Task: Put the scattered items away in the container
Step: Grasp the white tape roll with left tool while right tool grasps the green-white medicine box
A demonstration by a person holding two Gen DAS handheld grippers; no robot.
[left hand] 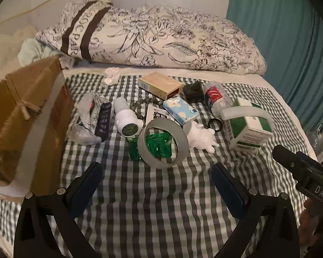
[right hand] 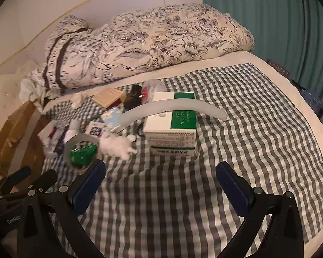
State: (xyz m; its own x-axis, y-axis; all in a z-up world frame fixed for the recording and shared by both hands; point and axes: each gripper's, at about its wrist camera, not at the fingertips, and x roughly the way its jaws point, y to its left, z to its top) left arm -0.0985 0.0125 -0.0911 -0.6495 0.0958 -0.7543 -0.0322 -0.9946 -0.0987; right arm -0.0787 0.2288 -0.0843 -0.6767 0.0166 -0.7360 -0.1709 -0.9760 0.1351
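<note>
A cardboard box (left hand: 25, 116) stands at the left on the checked cloth; it also shows in the right wrist view (right hand: 15, 142). Scattered items lie in the middle: a grey tape roll (left hand: 163, 143) over a green wrapper (left hand: 158, 147), a white plush toy (left hand: 201, 136), a white bottle (left hand: 127, 118), a green-and-white carton (left hand: 247, 129) under a white band (left hand: 245, 110), a tan box (left hand: 161, 85). My left gripper (left hand: 157, 176) is open and empty, just short of the tape roll. My right gripper (right hand: 161, 176) is open and empty, in front of the carton (right hand: 172, 126).
A floral duvet (left hand: 161, 40) lies bunched at the back of the bed. A teal curtain (left hand: 290, 43) hangs at the right. A tissue pack (left hand: 179, 110), a crushed plastic bottle (left hand: 215, 99), a bead string (left hand: 144, 103) and foil packets (left hand: 90, 116) lie among the items.
</note>
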